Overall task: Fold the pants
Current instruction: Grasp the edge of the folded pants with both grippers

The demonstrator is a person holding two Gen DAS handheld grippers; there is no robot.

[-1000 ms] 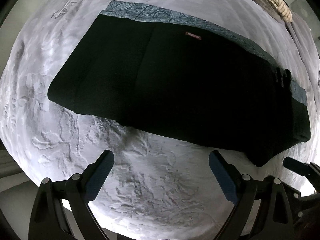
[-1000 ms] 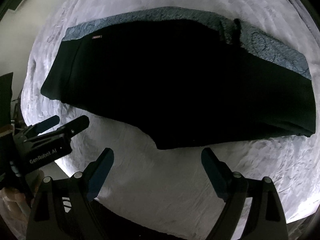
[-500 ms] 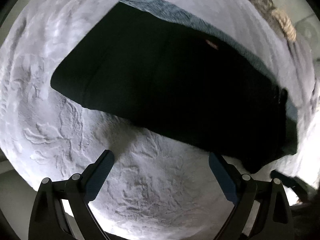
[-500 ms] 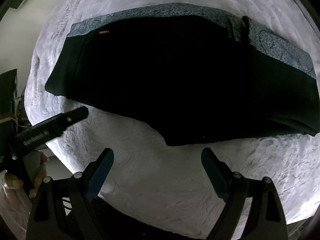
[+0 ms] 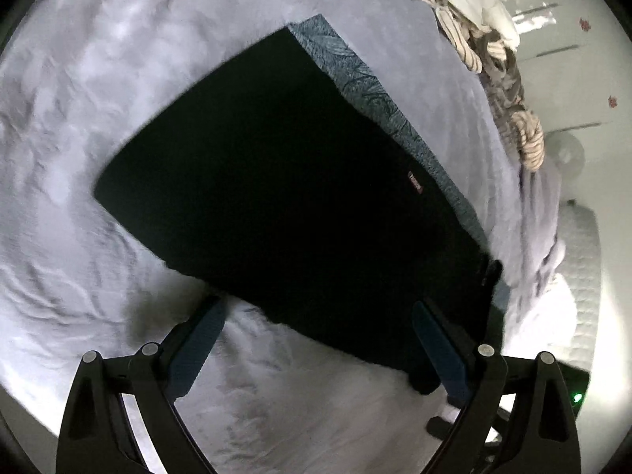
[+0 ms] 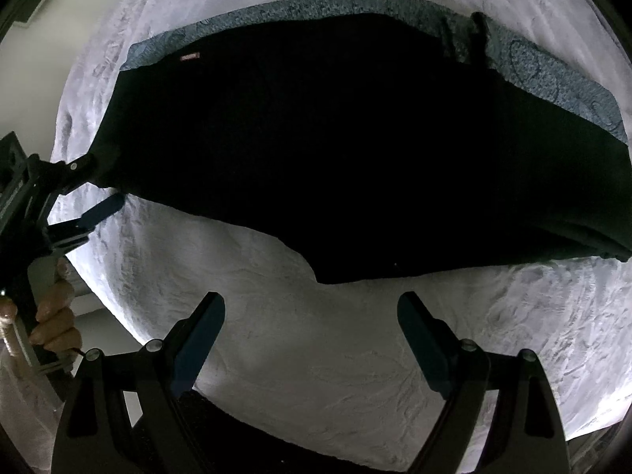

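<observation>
The pants (image 6: pixel 355 158) lay flat on the bed (image 6: pixel 355 355), one garment, already doubled, its patterned band (image 5: pixel 379 118) along the far edge; two claws were in view, both spread wide and holding nothing. The left claw (image 5: pixel 316 335) hovered at the pants' near edge, the right claw (image 6: pixel 312 328) just short of it; a shallow bite might have caught only the top layer, so the fold could have come apart or dragged crooked.

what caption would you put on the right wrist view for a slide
Open right gripper poised above a white bedspread, facing dark pants laid flat, with the left gripper open at their left end.
</observation>
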